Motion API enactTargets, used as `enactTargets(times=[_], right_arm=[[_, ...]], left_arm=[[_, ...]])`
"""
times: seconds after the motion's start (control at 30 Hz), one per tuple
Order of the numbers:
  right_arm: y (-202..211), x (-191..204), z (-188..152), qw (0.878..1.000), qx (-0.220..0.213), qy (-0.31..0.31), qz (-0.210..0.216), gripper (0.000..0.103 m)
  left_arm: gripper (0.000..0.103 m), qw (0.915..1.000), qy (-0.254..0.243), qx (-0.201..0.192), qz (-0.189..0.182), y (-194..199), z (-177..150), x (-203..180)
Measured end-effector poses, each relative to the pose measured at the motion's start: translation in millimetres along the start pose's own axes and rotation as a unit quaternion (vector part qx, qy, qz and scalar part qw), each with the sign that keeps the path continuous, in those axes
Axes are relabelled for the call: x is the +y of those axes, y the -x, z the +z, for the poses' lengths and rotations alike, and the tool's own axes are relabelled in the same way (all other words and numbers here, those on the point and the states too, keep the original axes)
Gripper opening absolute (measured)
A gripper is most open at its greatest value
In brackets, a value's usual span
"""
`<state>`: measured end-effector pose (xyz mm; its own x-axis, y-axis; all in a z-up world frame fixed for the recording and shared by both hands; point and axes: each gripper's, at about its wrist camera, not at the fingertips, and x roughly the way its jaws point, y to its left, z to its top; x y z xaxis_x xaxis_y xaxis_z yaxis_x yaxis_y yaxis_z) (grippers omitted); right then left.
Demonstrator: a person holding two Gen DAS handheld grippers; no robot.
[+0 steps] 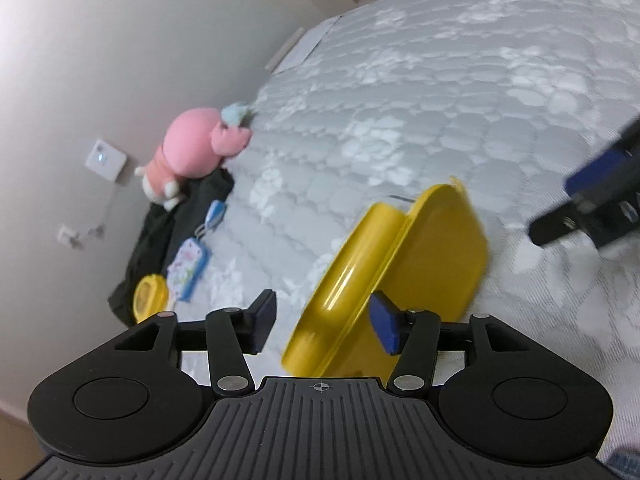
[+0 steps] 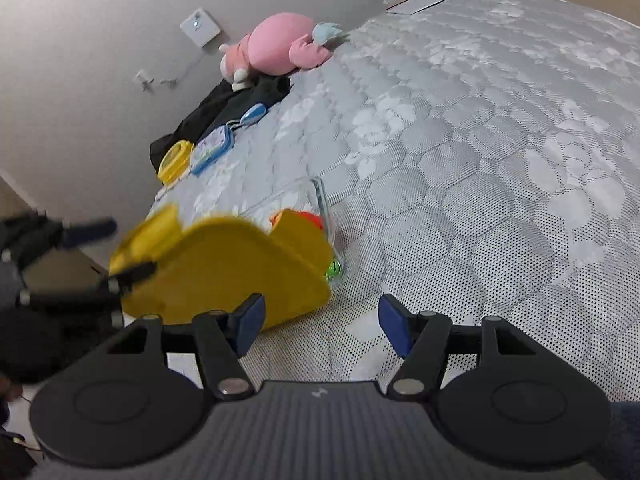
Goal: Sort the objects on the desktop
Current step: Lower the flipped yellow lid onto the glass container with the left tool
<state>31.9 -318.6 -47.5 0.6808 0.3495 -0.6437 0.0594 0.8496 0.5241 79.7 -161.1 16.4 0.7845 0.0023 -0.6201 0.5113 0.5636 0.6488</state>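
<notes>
Both black claws stood apart, holding nothing: left claw (image 1: 322, 326), right claw (image 2: 320, 326). Between them, at lower middle, the big yellow plastic lid (image 1: 404, 256) leaned tilted over the clear glass box (image 2: 320, 204) on the grey quilted mattress (image 2: 480, 140).

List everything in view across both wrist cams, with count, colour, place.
Yellow plastic lid: 1, yellow, tilted over the clear box, near left gripper.
Clear rectangular container: 1, transparent, on mattress, orange and green items inside.
Quilted mattress: 1, grey-white.
Pink plush toy: 1, pink, by the wall.
Black cloth: 1, under the plush.
Small blue-edged tablet toy: 1, mattress edge.
Small yellow case: 1, beside the tablet.
White wall socket: 1.
Left gripper: black, blue pads, open.
Right gripper: same, open, empty.
</notes>
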Motion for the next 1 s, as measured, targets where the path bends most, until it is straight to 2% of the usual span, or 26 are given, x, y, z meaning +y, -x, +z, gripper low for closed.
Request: enactTargets(times=[0.23,0.37,0.47,0.53,0.6,0.7,0.73,0.8,0.87,0.9,1.0], right_arm=[[-4.7,3.9,-2.7,1.000,0.009,0.012,-0.007,0.066],[-9.7,6.1,-3.7,1.000,0.016,0.025,-0.012,0.066],[-12.5,7.6,-4.7,0.999,0.017,0.034,-0.014,0.066],[-15.2,9.7,-5.4,0.999,0.014,0.043,-0.019,0.066],[-18.2,12.9,-6.6,0.998,0.008,0.057,-0.030,0.066],[-23.6,19.2,-8.0,0.996,0.002,0.082,-0.044,0.066],[-26.2,21.1,-7.7,0.995,0.003,0.088,-0.046,0.066],[-29.0,23.5,-5.8,0.994,0.001,0.100,-0.045,0.066],[-31.6,25.6,-3.6,0.993,-0.002,0.112,-0.042,0.066],[-32.8,26.7,-2.6,0.992,-0.004,0.117,-0.041,0.066],[-34.3,31.3,-1.2,0.990,-0.001,0.139,-0.029,0.066]], left_arm=[[0.062,0.9995,0.016,-0.005,0.026,-18.9,15.1,15.7],[0.066,0.9984,0.052,-0.001,0.023,-34.0,16.5,27.7],[0.070,0.9936,0.113,-0.002,0.011,-42.2,5.7,40.8],[0.078,0.9843,0.176,-0.011,-0.003,-43.3,-8.1,53.3],[0.085,0.9698,0.243,-0.020,-0.004,-39.7,-24.6,64.7],[0.089,0.9306,0.361,-0.054,0.023,-20.5,-60.1,77.4],[0.089,0.9128,0.402,-0.068,0.024,-13.3,-74.5,80.6],[0.089,0.8688,0.486,-0.092,0.010,-2.2,-109.8,86.5],[0.089,0.8369,0.537,-0.099,-0.037,-3.7,-143.1,88.5],[0.089,0.8292,0.546,-0.097,-0.068,-9.7,-156.6,87.5],[0.092,0.8174,0.557,-0.069,-0.128,-29.8,-182.3,85.4]])
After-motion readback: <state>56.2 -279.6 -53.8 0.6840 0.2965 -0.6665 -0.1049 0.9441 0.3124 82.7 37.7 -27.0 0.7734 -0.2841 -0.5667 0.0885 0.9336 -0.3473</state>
